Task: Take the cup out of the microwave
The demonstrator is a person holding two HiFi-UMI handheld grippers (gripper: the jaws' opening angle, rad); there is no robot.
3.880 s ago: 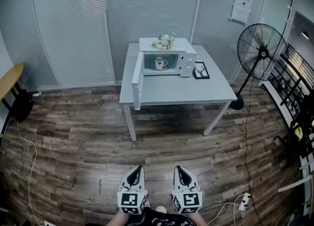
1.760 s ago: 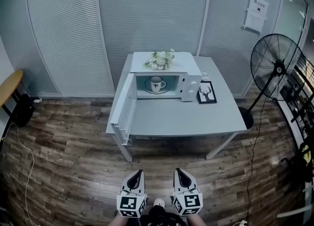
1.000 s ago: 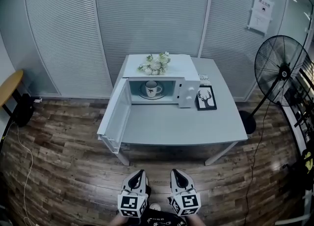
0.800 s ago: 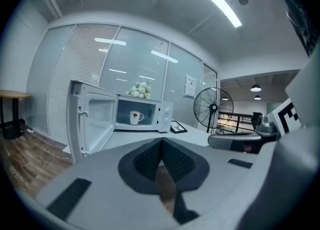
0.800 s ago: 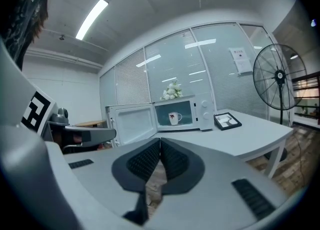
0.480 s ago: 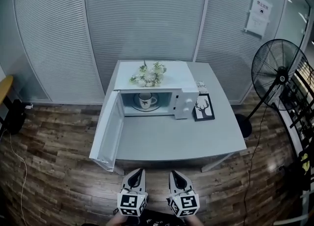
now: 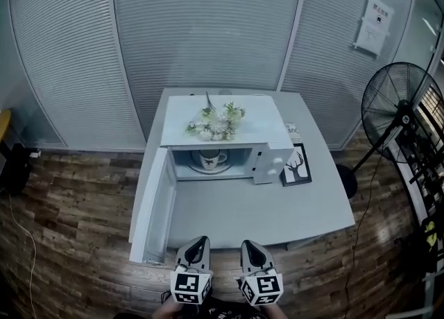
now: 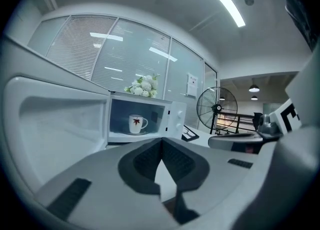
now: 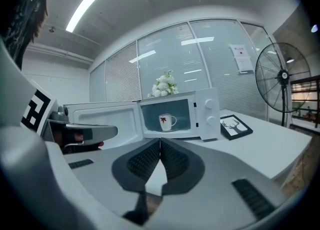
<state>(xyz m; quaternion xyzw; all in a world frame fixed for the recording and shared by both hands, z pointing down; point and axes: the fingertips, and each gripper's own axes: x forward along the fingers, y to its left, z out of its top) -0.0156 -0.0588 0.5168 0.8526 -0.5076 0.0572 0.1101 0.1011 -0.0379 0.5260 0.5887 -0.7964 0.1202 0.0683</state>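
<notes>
1. Since L gripper (image 7: 200,241) & R gripper (image 7: 248,244) hang at the table (image 7: 305,207) edge, the cup (image 7: 209,159) lies ahead of the tips, well apart, upright inside the open microwave (image 7: 257,120).
2. Both sets of jaws together, nothing btwn.
3. Cup is nearly dead ahead of R tips, handle to their right. Door (image 7: 154,207) crowds L side, so R prob. has the clearer reach.

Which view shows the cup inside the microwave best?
The right gripper view: the cup stands side-on, handle and red leaf mark clear. The left gripper view shows it dimmer. The head view shows it small, tucked under the roof of the microwave.
</notes>
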